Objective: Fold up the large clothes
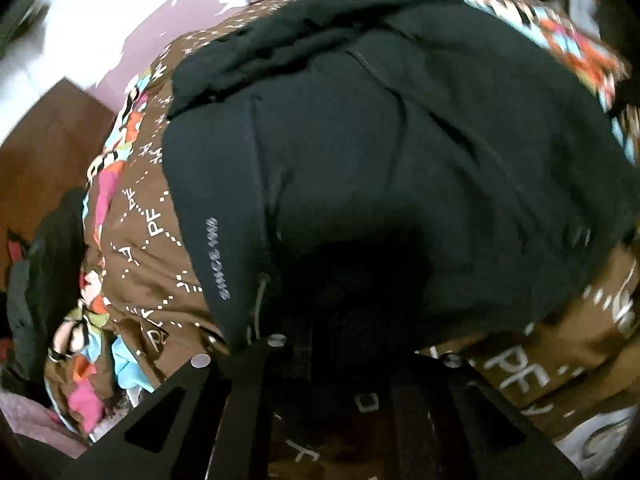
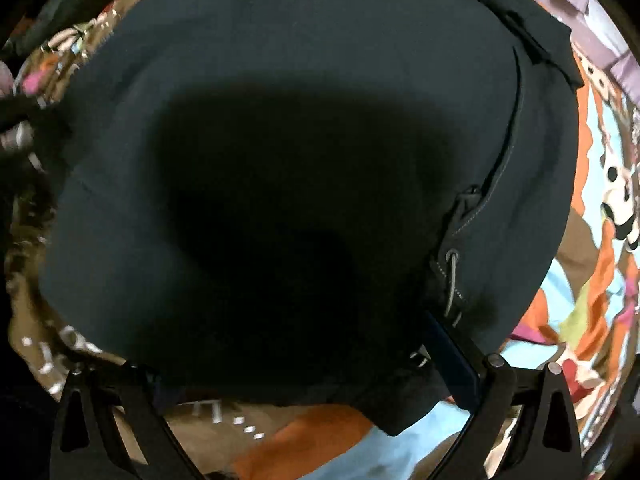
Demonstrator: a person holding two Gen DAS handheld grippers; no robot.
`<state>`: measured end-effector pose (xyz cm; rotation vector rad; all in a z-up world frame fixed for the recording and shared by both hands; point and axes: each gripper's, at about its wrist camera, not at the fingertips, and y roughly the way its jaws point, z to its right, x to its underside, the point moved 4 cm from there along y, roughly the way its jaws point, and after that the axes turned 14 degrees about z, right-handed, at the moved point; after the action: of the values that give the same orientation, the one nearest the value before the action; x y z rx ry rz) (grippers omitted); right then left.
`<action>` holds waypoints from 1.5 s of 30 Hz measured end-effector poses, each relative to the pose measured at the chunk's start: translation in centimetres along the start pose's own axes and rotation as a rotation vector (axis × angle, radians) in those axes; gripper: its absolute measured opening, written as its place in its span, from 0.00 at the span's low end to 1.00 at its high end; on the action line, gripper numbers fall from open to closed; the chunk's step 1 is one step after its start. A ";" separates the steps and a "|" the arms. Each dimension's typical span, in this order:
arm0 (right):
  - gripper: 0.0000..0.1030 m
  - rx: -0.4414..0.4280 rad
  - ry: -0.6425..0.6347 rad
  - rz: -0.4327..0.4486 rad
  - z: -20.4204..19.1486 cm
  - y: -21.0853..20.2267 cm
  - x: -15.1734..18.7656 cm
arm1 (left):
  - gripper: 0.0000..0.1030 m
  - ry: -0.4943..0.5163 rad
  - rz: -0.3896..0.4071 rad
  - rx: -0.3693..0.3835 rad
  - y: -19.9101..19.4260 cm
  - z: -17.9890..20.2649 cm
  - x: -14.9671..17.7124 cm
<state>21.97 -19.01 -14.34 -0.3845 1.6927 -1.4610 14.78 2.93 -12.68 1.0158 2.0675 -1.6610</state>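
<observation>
While the left claw was clenched on the near hem of the dark jacket, the right claw (jaws spread wide) hung directly over it.

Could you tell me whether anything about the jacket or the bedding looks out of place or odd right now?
Nothing looks damaged. The dark jacket lies bunched on the patterned quilt, not yet flat, and its drawcord hangs loose at the hem.

One dark jacket, one patterned bedspread, two hand-held grippers.
</observation>
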 end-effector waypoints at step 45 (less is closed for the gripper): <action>0.34 0.608 -0.172 0.577 1.3 -12.4 -9.5 | 0.06 -0.257 0.247 0.187 -6.7 -10.2 -20.2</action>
<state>25.10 -16.59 0.84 0.2846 1.0241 -1.3617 26.43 5.19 7.69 1.0063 1.5813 -1.7724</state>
